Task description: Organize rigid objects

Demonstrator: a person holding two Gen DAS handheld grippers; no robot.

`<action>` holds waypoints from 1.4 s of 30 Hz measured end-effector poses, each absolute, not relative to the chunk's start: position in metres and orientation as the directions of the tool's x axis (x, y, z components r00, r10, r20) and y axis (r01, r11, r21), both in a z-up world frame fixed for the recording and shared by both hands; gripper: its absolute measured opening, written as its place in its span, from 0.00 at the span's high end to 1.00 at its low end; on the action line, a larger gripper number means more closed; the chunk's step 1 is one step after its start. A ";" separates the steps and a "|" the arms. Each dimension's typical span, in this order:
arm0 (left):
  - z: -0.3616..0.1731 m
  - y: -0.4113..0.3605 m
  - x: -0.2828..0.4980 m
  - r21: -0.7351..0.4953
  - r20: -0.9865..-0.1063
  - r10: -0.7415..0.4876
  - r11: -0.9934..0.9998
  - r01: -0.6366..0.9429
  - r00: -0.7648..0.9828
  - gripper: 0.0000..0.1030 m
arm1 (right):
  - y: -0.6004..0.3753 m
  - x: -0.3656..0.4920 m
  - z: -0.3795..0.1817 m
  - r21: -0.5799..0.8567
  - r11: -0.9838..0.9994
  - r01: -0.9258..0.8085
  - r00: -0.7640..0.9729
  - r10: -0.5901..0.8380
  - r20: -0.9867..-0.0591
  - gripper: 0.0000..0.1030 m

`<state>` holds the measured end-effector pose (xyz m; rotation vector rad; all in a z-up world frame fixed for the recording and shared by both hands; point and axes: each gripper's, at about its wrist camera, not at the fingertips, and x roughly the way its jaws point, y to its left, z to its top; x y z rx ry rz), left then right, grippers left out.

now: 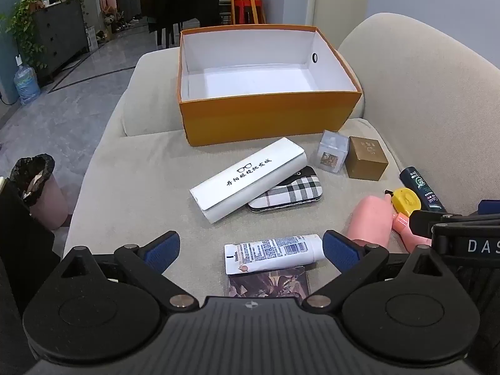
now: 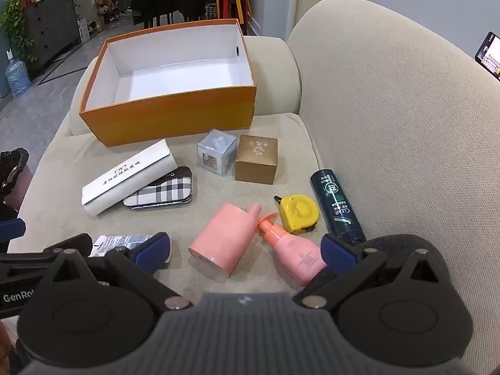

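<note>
An open orange box (image 1: 268, 115) (image 2: 175, 115) with a white inside stands empty at the back of the sofa seat. In front of it lie a white glasses case (image 1: 248, 179) (image 2: 125, 176), a plaid case (image 1: 287, 193) (image 2: 161, 193), a clear cube (image 1: 332, 154) (image 2: 216, 151) and a gold box (image 1: 365, 162) (image 2: 257, 163). My left gripper (image 1: 250, 250) is open above a white tube (image 1: 275, 251) (image 2: 122, 242). My right gripper (image 2: 245, 250) is open above a pink cup (image 2: 223, 239) and a pink pump bottle (image 2: 290, 245). A yellow tape measure (image 2: 298, 214) and a dark bottle (image 2: 337, 207) lie to the right.
A patterned card (image 1: 268, 284) lies under the tube. The sofa backrest (image 2: 390, 125) rises on the right. A bin with a black liner (image 1: 40, 193) stands on the floor at the left. A phone (image 2: 489, 54) rests on the backrest top.
</note>
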<state>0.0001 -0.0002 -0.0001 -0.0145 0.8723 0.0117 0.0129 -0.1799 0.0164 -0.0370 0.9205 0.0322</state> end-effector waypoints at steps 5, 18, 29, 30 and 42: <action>0.000 0.000 0.000 -0.012 -0.763 0.001 1.000 -0.016 0.646 0.00 | -0.179 0.013 0.017 -0.026 0.999 -0.043 0.608 0.005 -0.794 0.02; 0.006 0.005 -0.003 -0.010 -0.764 0.001 1.000 -0.013 0.646 0.00 | -0.180 0.013 0.014 -0.032 0.999 -0.043 0.605 0.000 -0.796 0.02; 0.004 0.004 -0.002 -0.007 -0.765 0.003 1.000 -0.013 0.644 0.00 | -0.179 0.012 0.017 -0.028 0.999 -0.044 0.605 0.005 -0.796 0.02; 0.004 0.004 -0.002 -0.008 -0.766 0.003 1.000 -0.014 0.643 0.00 | -0.178 0.012 0.017 -0.027 0.999 -0.044 0.604 0.005 -0.797 0.02; 0.001 0.004 -0.005 -0.006 -0.765 0.005 1.000 -0.015 0.644 0.00 | -0.178 0.013 0.014 -0.029 0.998 -0.049 0.604 0.007 -0.797 0.02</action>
